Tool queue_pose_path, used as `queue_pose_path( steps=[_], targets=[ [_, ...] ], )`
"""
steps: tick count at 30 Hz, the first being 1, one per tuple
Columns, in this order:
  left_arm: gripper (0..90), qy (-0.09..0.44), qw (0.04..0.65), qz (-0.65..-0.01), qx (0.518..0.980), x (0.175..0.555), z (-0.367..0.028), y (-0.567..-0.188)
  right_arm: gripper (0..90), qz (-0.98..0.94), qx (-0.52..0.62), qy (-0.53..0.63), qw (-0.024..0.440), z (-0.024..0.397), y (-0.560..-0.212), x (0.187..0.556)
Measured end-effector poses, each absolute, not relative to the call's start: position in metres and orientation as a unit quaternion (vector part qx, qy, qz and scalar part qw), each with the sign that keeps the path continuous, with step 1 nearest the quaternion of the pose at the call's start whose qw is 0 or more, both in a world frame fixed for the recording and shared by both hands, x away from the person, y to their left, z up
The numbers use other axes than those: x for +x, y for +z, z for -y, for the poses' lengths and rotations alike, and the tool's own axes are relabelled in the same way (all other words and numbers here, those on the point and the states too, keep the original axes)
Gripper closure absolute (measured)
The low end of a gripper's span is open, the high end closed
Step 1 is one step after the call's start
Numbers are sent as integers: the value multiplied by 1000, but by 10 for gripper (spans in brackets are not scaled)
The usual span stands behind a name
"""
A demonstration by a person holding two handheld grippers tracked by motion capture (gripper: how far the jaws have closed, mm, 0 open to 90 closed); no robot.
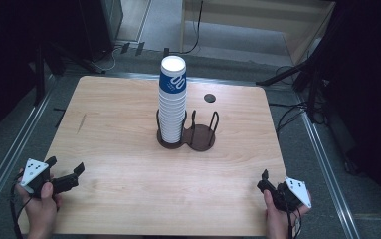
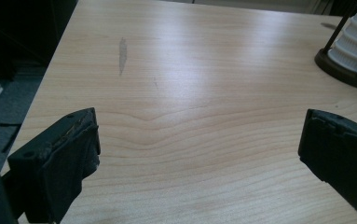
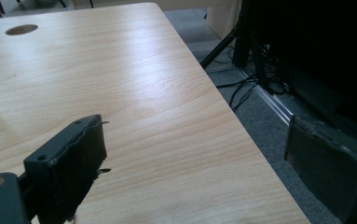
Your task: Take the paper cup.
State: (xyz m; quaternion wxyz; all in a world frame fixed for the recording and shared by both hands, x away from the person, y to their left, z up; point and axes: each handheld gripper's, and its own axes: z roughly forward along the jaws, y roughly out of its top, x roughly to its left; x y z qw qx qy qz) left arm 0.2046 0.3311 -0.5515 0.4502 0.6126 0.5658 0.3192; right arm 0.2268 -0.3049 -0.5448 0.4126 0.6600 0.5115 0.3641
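Bench: pale wood, marked with wavy grain, a short grey streak and a dark round hole. Stack of cups: white ribbed sides; the top cup is banded in blue with white figures. Cup holder: dark brown base and dark uprights. Left gripper and right gripper: black bodies, each topped by a light grey plate dotted with dark spots. Floor: grey, crossed by black cables.

Cup stack stands in rack's left ring, mid-table; right ring empty.
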Motion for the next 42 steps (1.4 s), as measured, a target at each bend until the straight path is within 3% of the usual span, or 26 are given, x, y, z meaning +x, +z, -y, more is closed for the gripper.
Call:
queue_pose_path(
  steps=[9, 15, 26, 42],
  targets=[
    [0, 326, 459, -580, 588, 202, -337, -552, 101, -520, 655, 374, 401, 305, -538, 225],
    [0, 307, 468, -573, 599, 203, -337, -552, 136, -556, 614, 407, 385, 286, -523, 223],
    [0, 301, 457, -575, 608, 206, -336, -552, 123, -575, 562, 456, 382, 247, -487, 229],
    [0, 304, 453, -572, 613, 206, -334, -552, 123, -599, 526, 478, 368, 204, -466, 250]
  ],
)
